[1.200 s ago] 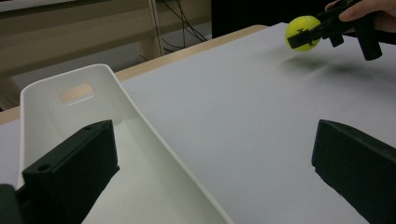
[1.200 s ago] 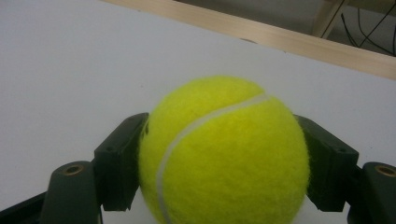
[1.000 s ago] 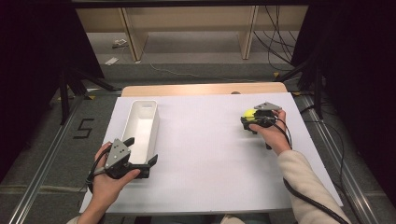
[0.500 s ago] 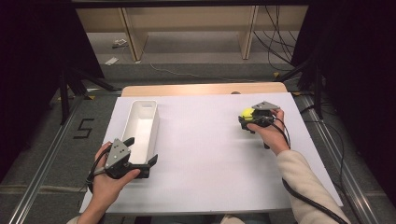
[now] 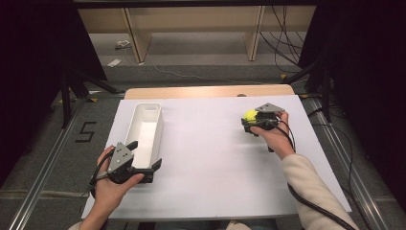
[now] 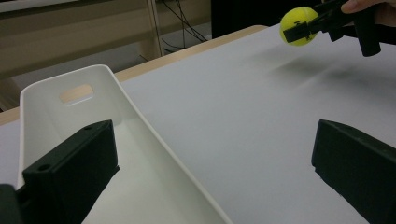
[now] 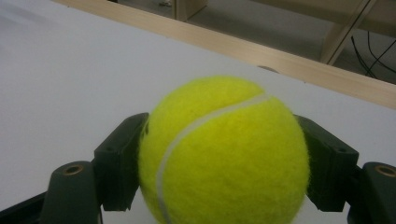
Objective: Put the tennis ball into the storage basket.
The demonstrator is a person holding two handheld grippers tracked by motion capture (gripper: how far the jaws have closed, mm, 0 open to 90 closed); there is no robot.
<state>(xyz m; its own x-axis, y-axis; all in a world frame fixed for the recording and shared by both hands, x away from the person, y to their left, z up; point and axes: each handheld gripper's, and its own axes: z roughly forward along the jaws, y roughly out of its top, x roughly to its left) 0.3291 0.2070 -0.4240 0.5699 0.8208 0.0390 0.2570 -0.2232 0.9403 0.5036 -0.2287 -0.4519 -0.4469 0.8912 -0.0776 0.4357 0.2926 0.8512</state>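
A yellow tennis ball (image 5: 249, 115) hangs a little above the white table top at the right, with my right gripper (image 5: 250, 120) shut on it. In the right gripper view the ball (image 7: 224, 154) sits squeezed between both black jaws of the right gripper (image 7: 224, 161). A long white bin (image 5: 143, 127) lies at the left. At its near end my left gripper (image 5: 144, 155) stands open, one jaw inside the bin and one outside its right wall. The left gripper view looks past the bin (image 6: 70, 107) between the left gripper's (image 6: 210, 135) wide jaws, and shows the ball (image 6: 299, 25) far off, top right.
The white sheet (image 5: 206, 167) covers the table, and a wooden strip (image 5: 206, 91) shows along its far edge. Wooden shelf legs (image 5: 134, 38) and cables (image 5: 287, 38) lie on the floor beyond. Dark stands flank both sides.
My right gripper has drifted slightly left with the ball still in it. The left gripper and the bin have stayed put.
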